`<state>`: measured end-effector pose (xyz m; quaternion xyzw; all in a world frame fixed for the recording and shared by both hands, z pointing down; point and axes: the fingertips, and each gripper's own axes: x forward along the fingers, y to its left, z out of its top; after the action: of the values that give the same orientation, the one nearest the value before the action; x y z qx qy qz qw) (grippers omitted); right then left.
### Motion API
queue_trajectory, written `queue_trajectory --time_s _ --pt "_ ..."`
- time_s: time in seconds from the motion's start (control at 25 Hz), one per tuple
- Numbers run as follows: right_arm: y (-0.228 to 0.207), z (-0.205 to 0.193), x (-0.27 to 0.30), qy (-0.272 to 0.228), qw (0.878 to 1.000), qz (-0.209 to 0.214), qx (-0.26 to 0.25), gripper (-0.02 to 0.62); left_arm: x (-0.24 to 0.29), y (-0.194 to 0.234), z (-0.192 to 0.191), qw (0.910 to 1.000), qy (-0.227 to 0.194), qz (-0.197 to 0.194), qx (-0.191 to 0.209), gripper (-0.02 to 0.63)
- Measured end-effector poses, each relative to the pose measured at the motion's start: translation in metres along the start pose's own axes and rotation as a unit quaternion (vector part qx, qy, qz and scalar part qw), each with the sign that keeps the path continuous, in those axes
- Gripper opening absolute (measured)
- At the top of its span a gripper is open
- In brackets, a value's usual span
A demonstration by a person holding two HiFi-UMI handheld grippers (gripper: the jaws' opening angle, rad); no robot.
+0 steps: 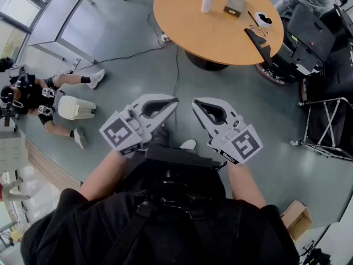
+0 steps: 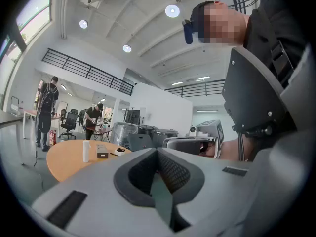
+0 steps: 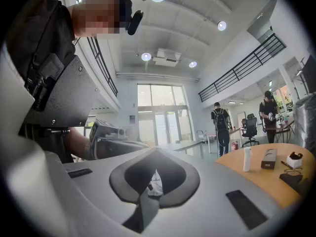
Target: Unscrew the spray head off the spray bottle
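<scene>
Left gripper (image 1: 174,100): jaws pressed together with nothing between them, held level in front of the person's chest.
Right gripper (image 1: 194,102): also closed and empty (its tip is near the left one's, not touching it).
Spray bottle (image 1: 207,0): white and upright on the round table (image 1: 187,32), well back from its near edge and well apart from both grippers; it is too small to make out its head.
Grey box (image 1: 235,3): on the table just right of the bottle.
Right edge of the table: a small black-and-white object (image 1: 265,20) and a pair of glasses (image 1: 257,30).
Floor, left side: a person (image 1: 41,95) low on the floor beside a white bin (image 1: 76,108).
Floor, lower right: a cardboard box (image 1: 297,218).
</scene>
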<state>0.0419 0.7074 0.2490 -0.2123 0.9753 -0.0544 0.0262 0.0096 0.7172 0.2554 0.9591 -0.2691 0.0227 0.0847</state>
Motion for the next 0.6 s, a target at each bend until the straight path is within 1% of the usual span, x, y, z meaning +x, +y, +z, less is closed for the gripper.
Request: queue_trajectory --time_s 0.24,0.32,0.4,0.52,0.6 --pt "-0.019 0.006 0.036 0.004 1.0 -0.006 -0.004 0.011 0.0 0.04 0.009 0.9998 -0.002 -0.016 -0.008 0.002" --pt "-0.034 0.008 0.05 0.005 1.0 -0.013 -0.005 0.011 0.006 0.061 0.011 0.9998 0.008 -0.018 0.0 0.002" --pt "-0.049 0.009 0.062 0.005 1.0 -0.023 -0.009 0.011 0.012 0.081 0.014 0.9996 0.011 -0.024 0.008 0.002" --pt "-0.075 0.015 0.083 -0.003 0.999 -0.049 -0.019 0.011 0.02 0.109 0.023 0.9988 -0.006 -0.048 0.007 0.002" --pt "-0.094 0.019 0.102 -0.003 0.998 -0.061 -0.02 0.011 0.023 0.137 0.029 0.9986 -0.001 -0.053 0.011 0.002"
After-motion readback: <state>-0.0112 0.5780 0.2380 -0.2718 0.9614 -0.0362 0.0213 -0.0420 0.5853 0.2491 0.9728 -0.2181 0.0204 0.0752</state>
